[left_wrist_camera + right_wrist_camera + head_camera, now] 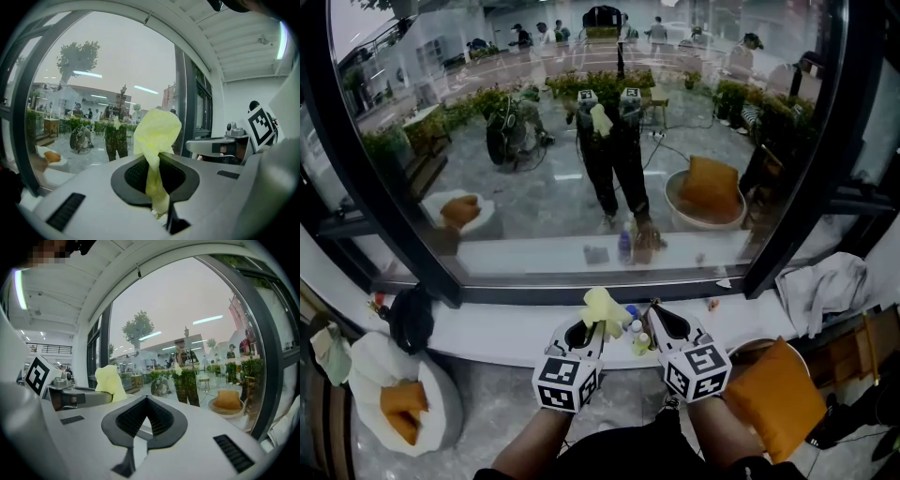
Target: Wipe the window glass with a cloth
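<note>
The left gripper (589, 328) (157, 161) has its two jaws pressed together on a pale yellow, thin, crumpled cloth (602, 307) (157, 131). In the left gripper view the cloth's lower part is squeezed into a narrow, slightly translucent strip that runs down between the dark ribbed pads. Above the jaw tips it opens into a loose, rounded, softly creased bunch. In the head view the same bunch stands above the tips of the left gripper, over the white window sill (506, 330) and in front of the lower edge of the large pane of window glass (581, 141) (93, 84). I cannot tell whether the cloth touches the glass. The right gripper (659, 317) (147, 400) is held just beside the left one, at about the same height. Its jaws meet at the tips and nothing is between them. From its own view the yellow cloth (108, 380) shows to the left, beyond the left gripper's body. The glass (187, 324) is set in a thick black window frame (380, 197) and mirrors the person's legs, both grippers and the cloth. A few small bottles (635, 330) stand on the sill between the two grippers. A square orange cushion (773, 394) lies below the sill to the right.
</note>
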A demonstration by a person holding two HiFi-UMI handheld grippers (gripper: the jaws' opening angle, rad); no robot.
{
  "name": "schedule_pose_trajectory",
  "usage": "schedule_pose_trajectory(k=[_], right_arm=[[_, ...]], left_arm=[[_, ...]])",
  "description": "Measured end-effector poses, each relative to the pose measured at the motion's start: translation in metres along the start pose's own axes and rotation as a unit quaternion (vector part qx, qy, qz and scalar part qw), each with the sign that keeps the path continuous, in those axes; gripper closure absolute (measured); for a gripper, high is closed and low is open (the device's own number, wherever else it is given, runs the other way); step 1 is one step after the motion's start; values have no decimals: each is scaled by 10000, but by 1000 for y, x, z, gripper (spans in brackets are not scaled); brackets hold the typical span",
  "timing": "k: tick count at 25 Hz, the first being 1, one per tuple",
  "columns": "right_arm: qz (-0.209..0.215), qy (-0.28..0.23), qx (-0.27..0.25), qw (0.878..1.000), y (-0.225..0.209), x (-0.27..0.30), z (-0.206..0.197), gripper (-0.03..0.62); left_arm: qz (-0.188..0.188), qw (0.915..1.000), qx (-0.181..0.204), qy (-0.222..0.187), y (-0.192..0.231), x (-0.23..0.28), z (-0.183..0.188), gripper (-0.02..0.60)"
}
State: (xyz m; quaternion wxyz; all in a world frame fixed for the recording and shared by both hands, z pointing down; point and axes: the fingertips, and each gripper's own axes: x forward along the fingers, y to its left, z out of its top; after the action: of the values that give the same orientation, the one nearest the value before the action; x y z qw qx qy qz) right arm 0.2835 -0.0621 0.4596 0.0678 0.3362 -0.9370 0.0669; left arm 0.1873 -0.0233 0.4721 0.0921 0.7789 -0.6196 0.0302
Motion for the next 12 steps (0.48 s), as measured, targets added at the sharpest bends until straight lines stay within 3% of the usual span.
schedule_pose_trajectory(k=[12], right_arm=[[-35,-2,-50,10000,4,-10,2,568]], left_arm=[[-61,10000,30,-13,-8,-7,2,551]])
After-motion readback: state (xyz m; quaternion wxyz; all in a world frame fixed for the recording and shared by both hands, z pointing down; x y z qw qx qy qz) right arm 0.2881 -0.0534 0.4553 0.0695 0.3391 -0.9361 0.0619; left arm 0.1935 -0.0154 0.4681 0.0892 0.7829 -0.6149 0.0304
